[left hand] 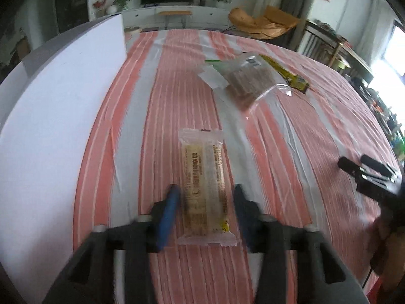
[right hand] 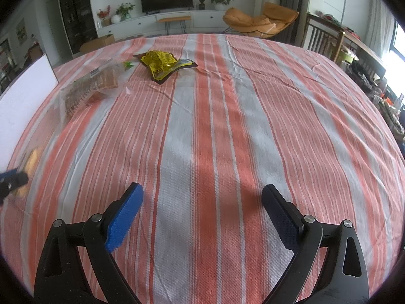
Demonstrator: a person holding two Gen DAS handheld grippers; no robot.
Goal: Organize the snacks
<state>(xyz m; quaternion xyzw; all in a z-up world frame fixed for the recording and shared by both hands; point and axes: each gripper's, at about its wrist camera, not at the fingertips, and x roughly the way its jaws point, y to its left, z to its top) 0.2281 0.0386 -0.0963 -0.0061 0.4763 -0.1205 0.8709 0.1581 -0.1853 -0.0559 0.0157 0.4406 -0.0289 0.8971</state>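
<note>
A long clear-wrapped snack bar (left hand: 202, 157) with a pale yellow label lies lengthwise between the blue pads of my left gripper (left hand: 206, 190), which is shut on its sides. It stays sharp while the cloth behind it blurs. From the right wrist view, that gripper (right hand: 12, 177) and the orange-looking snack bar (right hand: 33, 162) show blurred at the far left. My right gripper (right hand: 202, 192) stands open above the striped tablecloth (right hand: 227, 126) with nothing between its fingers; it also appears at the right edge of the left wrist view (left hand: 355, 160).
A clear bag of brown biscuits (left hand: 249, 81) (right hand: 93, 86) and a yellow snack packet (left hand: 286, 72) (right hand: 164, 63) lie farther back on the table. A white box (left hand: 58, 116) (right hand: 22, 96) stands along the left side. Chairs stand beyond the table.
</note>
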